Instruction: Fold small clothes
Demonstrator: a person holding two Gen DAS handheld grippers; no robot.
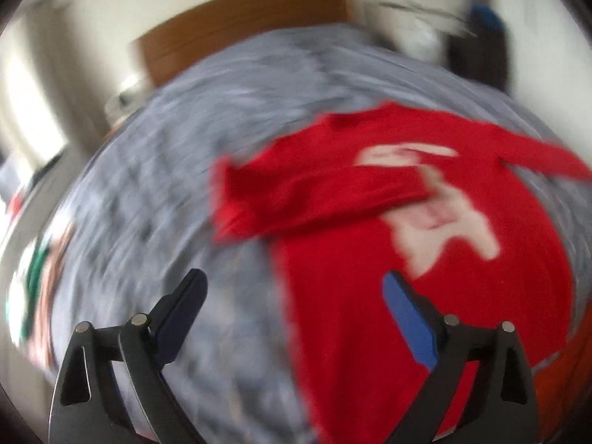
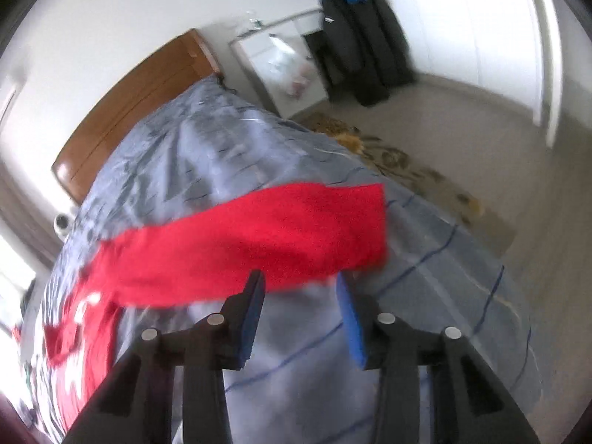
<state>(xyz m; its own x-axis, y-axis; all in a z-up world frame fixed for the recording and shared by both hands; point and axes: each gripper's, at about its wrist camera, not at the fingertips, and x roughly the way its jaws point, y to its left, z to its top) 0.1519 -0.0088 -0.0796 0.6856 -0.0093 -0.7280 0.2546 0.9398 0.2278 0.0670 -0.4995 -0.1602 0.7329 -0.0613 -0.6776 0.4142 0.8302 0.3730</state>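
Note:
A small red long-sleeved shirt [image 1: 370, 259] with a white print lies on the grey bedspread [image 1: 166, 185]. One sleeve is folded across its chest; the other sleeve stretches out to the right. My left gripper [image 1: 294, 285] is open and empty above the shirt's near edge. In the right wrist view the outstretched red sleeve [image 2: 259, 240] lies across the bedspread [image 2: 222, 148] just beyond my right gripper [image 2: 301, 288], which is open and holds nothing. Both views are motion-blurred.
A wooden headboard [image 2: 129, 111] stands at the far end of the bed. Dark coats [image 2: 362, 44] hang by the wall, with a white board [image 2: 281, 70] beside them. Carpeted floor with a patterned rug [image 2: 388, 155] lies to the right. Colourful clothes [image 1: 37, 277] lie at the left.

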